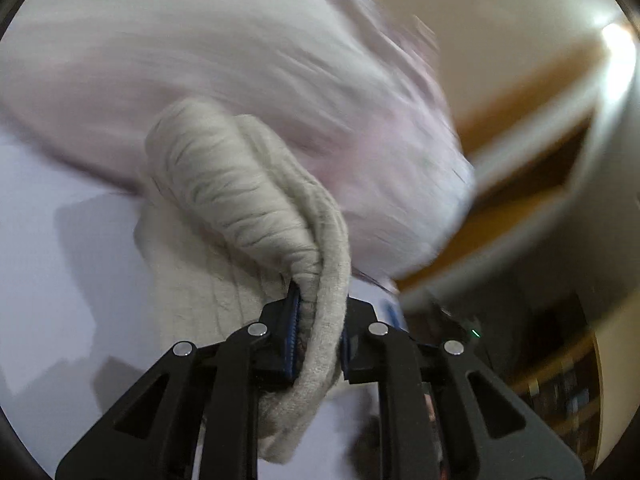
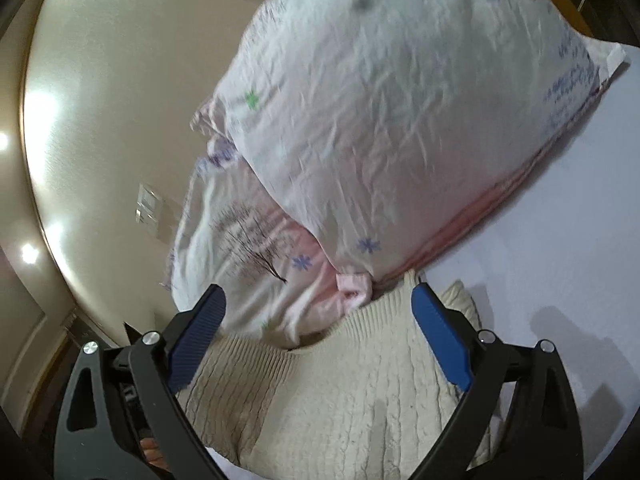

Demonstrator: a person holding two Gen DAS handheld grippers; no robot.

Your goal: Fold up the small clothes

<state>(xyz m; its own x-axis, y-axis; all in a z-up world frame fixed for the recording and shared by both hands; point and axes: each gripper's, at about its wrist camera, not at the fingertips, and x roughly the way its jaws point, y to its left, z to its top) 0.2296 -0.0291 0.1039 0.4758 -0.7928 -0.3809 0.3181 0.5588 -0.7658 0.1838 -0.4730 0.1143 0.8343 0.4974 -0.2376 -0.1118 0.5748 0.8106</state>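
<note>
A cream cable-knit sweater (image 1: 224, 200) lies on the white bed sheet (image 1: 60, 240). My left gripper (image 1: 318, 332) is shut on a bunched fold of the sweater, which hangs through the blue pads and is lifted off the sheet. In the right wrist view the same sweater (image 2: 340, 392) spreads flat below my right gripper (image 2: 320, 320), whose blue-padded fingers (image 2: 438, 336) stand wide open above the ribbed edge, holding nothing.
A large pale pink pillow (image 2: 380, 120) with small flower prints lies just beyond the sweater, with a second printed pillow (image 2: 248, 248) under it. A cream wall (image 2: 100, 120) and wooden trim stand behind. White sheet (image 2: 560, 240) extends to the right.
</note>
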